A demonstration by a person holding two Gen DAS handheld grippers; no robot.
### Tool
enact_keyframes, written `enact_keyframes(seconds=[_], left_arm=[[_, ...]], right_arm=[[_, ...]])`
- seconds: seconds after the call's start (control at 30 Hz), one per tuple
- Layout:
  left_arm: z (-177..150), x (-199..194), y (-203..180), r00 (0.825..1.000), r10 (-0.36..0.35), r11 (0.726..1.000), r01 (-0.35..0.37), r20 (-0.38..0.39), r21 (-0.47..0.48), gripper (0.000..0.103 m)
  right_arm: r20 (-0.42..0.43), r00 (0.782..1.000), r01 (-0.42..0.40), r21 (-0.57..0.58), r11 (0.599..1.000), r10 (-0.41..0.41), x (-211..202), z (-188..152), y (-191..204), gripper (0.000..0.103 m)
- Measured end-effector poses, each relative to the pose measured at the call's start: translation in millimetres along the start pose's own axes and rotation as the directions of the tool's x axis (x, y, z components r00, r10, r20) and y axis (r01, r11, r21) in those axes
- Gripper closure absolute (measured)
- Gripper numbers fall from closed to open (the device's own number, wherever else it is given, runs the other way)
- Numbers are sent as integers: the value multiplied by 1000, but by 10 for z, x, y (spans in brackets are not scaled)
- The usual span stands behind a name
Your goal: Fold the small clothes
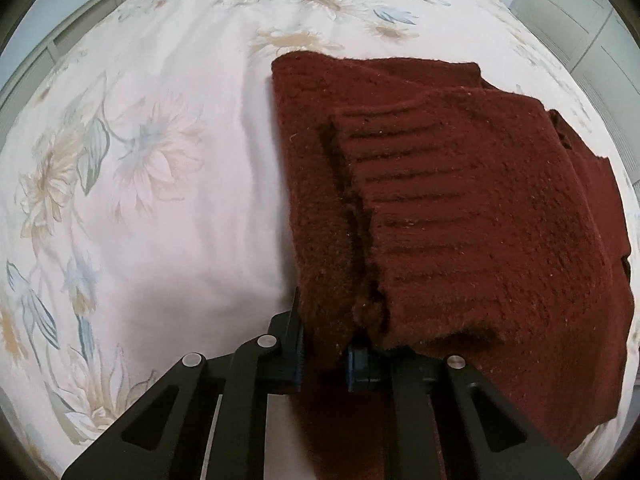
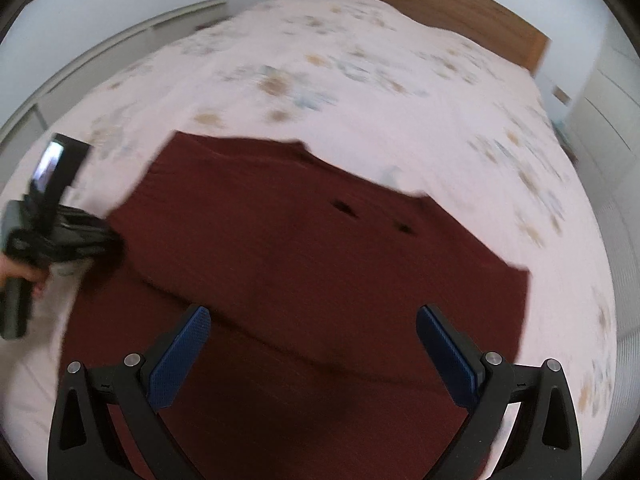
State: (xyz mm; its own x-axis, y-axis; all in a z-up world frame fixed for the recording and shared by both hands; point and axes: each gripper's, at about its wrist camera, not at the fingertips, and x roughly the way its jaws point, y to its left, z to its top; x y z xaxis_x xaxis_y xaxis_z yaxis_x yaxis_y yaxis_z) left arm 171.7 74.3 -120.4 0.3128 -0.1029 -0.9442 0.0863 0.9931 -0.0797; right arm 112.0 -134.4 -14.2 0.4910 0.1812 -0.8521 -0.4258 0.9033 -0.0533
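My left gripper (image 1: 324, 354) is pointing steeply down, jaws pinched nearly together w/ dark red knit fabric clamped between the blue pads (image 1: 298, 354). From the right wrist cam you can see that same unit way off at the left edge, w/ a hand (image 2: 20, 276) wrapped around its handle. Right gripper (image 2: 312, 356) is angled down too, jaws spread wide, both blue pads (image 2: 180, 356) bare, nothing between them, not touching anything afaict. That view's pretty blurry tbh.
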Motion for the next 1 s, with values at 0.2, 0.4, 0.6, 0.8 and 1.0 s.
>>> enact_keyframes(seconds=[0.2, 0.4, 0.6, 0.8, 1.0], left_arm=[[32, 91, -122, 1000, 9, 1000, -9, 4, 17, 90], [42, 117, -43, 1000, 15, 1000, -15, -2, 25, 90], [-42, 130, -58, 1000, 10, 1000, -10, -5, 26, 90], [-2, 204, 65, 1000, 5, 999, -4, -10, 34, 90], [38, 216, 85, 1000, 3, 999, -3, -15, 37, 90]], right_arm=[[-39, 994, -106, -94, 990, 102, 289, 387, 525, 0], [-107, 985, -149, -125, 981, 136, 704, 543, 858, 1], [-198, 968, -179, -109, 978, 155, 1083, 480, 952, 8], [-206, 963, -195, -73, 978, 176, 1195, 381, 889, 39], [-169, 954, -250, 5, 968, 248, 1020, 436, 678, 91]])
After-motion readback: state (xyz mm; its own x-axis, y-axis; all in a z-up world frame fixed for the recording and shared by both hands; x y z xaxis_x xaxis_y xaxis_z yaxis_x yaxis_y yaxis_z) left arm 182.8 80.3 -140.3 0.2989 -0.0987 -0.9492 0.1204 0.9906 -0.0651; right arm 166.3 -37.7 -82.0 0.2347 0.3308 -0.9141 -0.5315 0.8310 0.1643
